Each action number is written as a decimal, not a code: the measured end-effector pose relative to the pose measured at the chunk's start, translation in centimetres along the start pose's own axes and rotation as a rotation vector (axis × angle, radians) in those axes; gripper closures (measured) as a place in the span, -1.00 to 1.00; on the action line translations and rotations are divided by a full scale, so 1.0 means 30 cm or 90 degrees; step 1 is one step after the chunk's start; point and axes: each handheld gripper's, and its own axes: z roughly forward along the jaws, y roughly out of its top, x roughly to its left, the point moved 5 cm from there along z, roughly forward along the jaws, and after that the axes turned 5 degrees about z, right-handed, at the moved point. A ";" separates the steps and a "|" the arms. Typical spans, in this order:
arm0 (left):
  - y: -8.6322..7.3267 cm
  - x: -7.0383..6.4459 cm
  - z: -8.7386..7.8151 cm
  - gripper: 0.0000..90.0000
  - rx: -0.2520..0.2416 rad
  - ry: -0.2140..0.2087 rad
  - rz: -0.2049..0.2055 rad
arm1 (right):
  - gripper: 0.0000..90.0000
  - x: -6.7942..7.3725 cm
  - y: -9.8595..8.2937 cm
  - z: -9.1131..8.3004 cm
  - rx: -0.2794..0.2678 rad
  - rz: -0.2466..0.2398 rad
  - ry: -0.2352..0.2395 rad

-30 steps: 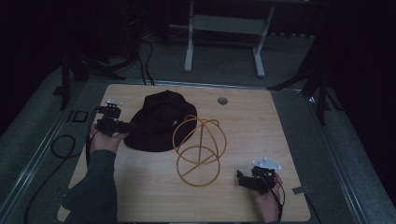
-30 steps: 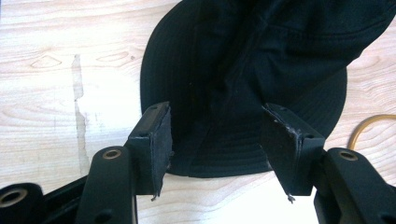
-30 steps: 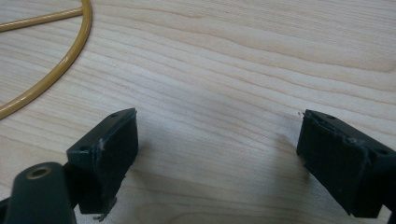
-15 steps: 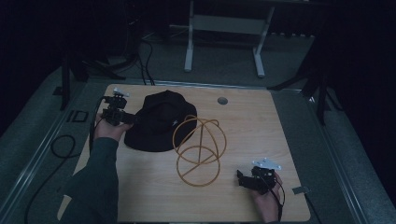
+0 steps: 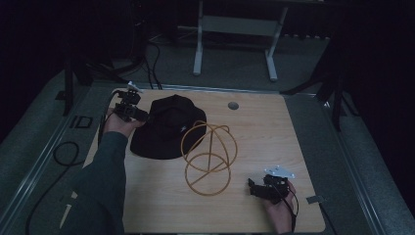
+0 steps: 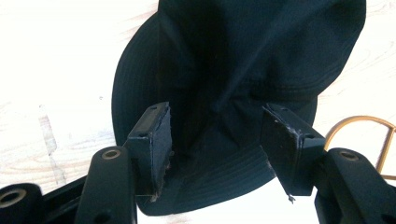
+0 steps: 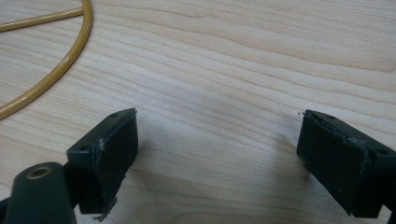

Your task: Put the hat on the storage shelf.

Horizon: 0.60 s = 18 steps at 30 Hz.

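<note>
Left gripper view: jaws apart over soft black hat [image 6: 243, 60]; right jaws apart above woodgrain.

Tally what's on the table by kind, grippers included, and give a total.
Hat: 1
Wire stand: 1
Grippers: 2, left and right
Total: 4
</note>
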 end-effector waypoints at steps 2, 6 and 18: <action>0.008 -0.004 0.001 -0.03 0.002 0.000 0.004 | -0.72 0.000 0.000 0.000 0.000 0.000 0.000; 0.043 -0.021 0.015 -0.02 0.014 0.015 0.041 | -0.72 0.000 0.000 0.000 -0.001 -0.001 0.000; 0.082 -0.055 0.131 -0.05 0.081 0.027 0.098 | -0.72 0.001 0.000 0.000 -0.001 -0.002 0.001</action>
